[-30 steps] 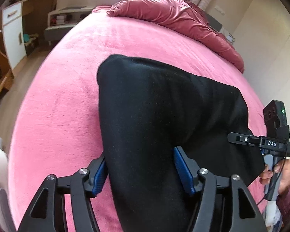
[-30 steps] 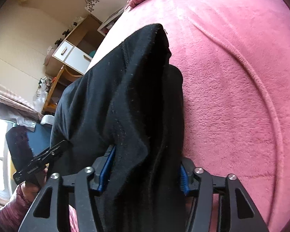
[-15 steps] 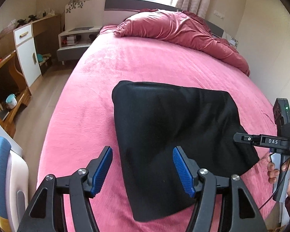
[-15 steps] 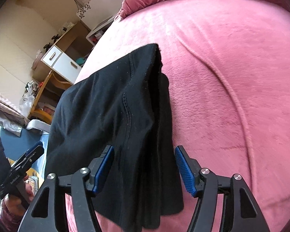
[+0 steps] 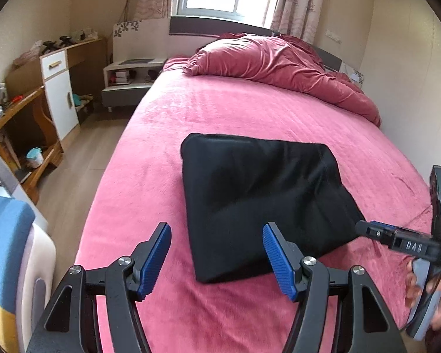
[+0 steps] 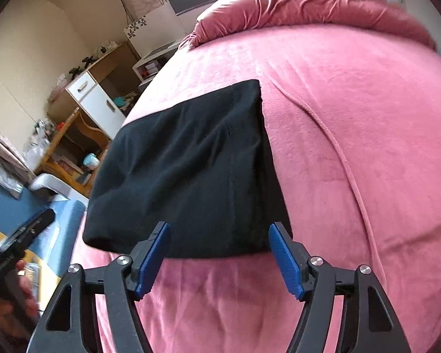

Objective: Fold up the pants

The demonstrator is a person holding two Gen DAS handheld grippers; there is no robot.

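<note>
Beyond my left gripper (image 5: 216, 253), spread wide and empty, I see the black pants (image 5: 258, 194) folded into a soft, thick rectangle on the plush pink bedspread (image 5: 150, 158). My right gripper (image 6: 219, 253) is opening, nothing pinched, pants just ahead. A crumpled maroon duvet (image 5: 279, 61) lies far beyond; nothing blocks either.

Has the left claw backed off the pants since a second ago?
Yes. The left claw has pulled back and up; the pants now lie clear of it on the bed.
</note>
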